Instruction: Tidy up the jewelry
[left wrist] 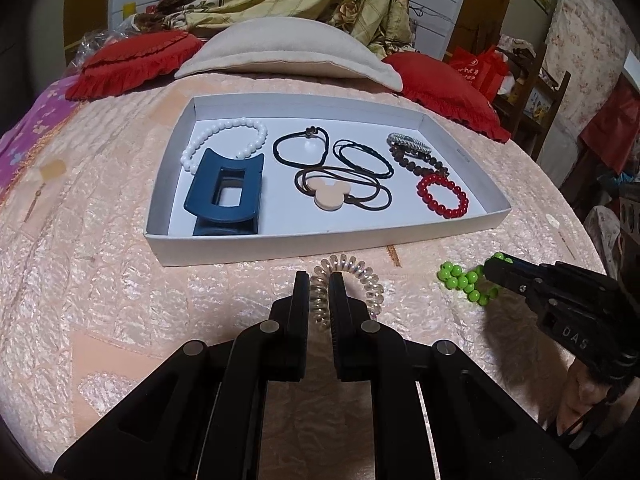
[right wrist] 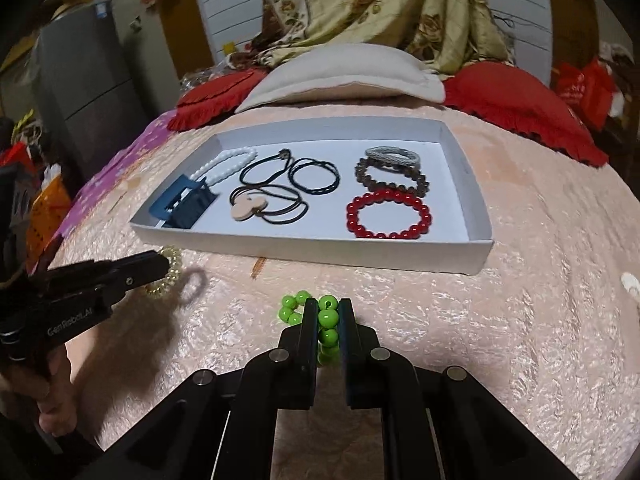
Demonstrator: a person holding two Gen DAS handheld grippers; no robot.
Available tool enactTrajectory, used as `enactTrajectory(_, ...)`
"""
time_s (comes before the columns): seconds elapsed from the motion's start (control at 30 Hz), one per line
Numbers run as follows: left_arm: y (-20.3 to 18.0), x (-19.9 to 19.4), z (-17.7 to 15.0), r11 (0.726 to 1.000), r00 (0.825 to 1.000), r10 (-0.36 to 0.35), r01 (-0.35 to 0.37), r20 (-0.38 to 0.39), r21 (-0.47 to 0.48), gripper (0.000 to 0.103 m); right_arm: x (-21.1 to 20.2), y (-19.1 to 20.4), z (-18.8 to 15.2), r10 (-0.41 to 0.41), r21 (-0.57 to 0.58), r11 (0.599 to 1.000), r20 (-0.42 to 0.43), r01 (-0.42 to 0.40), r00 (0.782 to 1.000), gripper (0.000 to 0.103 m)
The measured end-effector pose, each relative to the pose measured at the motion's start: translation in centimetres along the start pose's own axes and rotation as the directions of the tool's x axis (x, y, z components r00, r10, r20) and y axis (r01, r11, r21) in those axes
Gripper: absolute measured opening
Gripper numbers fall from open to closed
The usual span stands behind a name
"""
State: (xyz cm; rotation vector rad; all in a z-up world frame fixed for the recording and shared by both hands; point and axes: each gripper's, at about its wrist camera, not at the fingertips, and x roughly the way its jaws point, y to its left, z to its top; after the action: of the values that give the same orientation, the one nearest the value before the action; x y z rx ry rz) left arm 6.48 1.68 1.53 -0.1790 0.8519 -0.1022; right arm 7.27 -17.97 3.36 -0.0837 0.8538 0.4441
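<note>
Jewelry lies sorted in a shallow white cardboard tray [left wrist: 496, 216] on the quilted peach bed cover [left wrist: 100, 280], its long axis running left to right. Left tool [left wrist: 319, 280] is pinched on a clear spiral coil hair tie [left wrist: 356, 268] just near of the tray; right tool [right wrist: 328, 306] is clamped on a glossy green bead bracelet [right wrist: 326, 316] — round beads bunched between its fingers. Inside the tray: white pearl bracelet [left wrist: 224, 136], blue plastic claw clip [left wrist: 224, 196], black elastic bands [left wrist: 360, 156], red bead bracelet [left wrist: 442, 196].
</note>
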Motion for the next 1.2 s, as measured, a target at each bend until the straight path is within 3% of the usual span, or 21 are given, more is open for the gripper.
enactTrajectory(0.2,0.5,-0.5,0.3,1.000,1.000,-0.007,0.007,0.009,-0.017,0.008,-1.5,-0.9,0.7,-0.012,0.030,1.000,0.053,0.011,0.999,0.009)
enactTrajectory(0.4,0.4,-0.3,0.2,1.000,1.000,0.001,-0.001,0.005,-0.013,0.008,-1.2,-0.3,0.6,-0.015,-0.005,1.000,0.037,0.015,0.999,0.009)
enactTrajectory(0.83,0.3,0.4,0.0,0.993,0.993,0.118,-0.118,-0.006,0.026,0.008,-0.7,1.1,0.4,0.000,-0.068,0.998,0.026,0.002,1.000,0.009)
enactTrajectory(1.2,0.5,0.6,-0.1,0.989,0.989,0.148,-0.147,-0.011,0.031,0.008,-0.7,1.2,0.3,-0.006,-0.077,0.997,0.029,0.008,1.000,0.009)
